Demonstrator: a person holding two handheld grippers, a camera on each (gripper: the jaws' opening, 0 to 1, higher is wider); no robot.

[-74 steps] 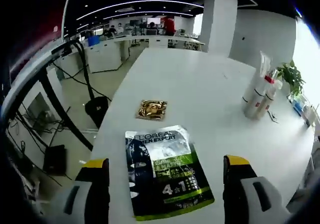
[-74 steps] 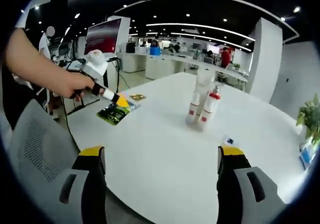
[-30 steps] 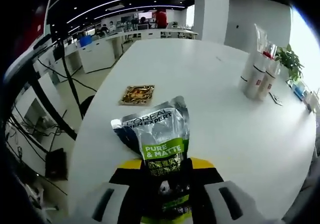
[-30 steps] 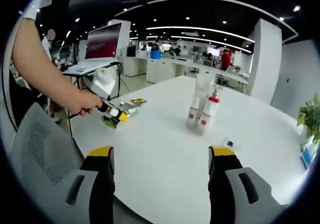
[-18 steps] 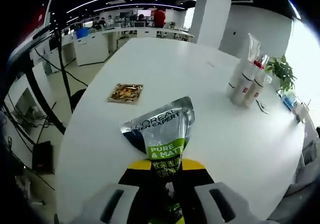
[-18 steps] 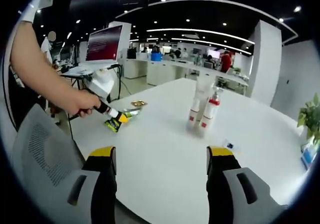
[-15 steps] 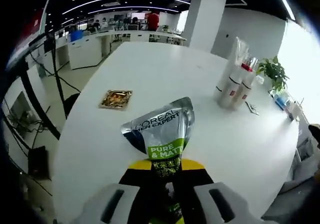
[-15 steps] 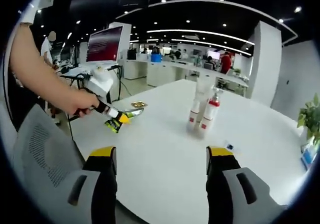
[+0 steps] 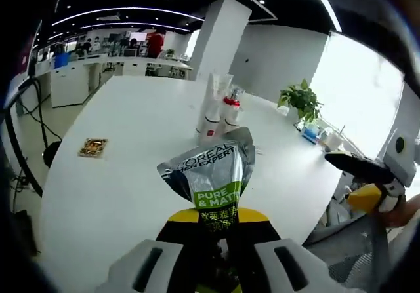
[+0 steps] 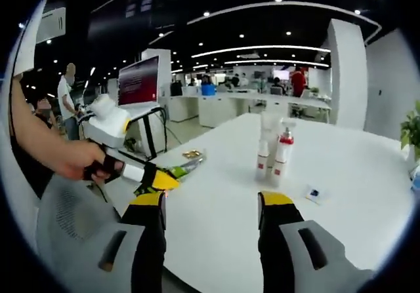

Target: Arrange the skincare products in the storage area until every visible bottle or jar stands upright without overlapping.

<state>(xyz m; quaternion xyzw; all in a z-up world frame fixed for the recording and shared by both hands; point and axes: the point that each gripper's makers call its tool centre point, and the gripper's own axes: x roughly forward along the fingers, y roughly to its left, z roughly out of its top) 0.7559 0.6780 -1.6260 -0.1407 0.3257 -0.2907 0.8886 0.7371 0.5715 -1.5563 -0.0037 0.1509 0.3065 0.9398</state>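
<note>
In the left gripper view, the left gripper (image 9: pixel 220 231) is clamped at bottom centre on a silver and green sachet (image 9: pixel 211 175), held above the white table (image 9: pixel 118 181). A cluster of white bottles (image 9: pixel 218 113) stands upright at upper centre, and a small gold packet (image 9: pixel 93 147) lies at centre left.

In the right gripper view, the right gripper (image 10: pixel 211 204) is seen with jaws parted and empty at bottom centre. The bottles (image 10: pixel 274 150) stand right of centre; the sachet (image 10: pixel 178 170) is seen left of centre in the left gripper (image 10: pixel 159 179).

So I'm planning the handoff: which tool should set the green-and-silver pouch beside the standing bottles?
Left, probably. The left tool is already shut on the green-and-silver L'Oreal pouch, held above the white table with the white, red-capped bottles ahead. The right tool is open and holds nothing.
</note>
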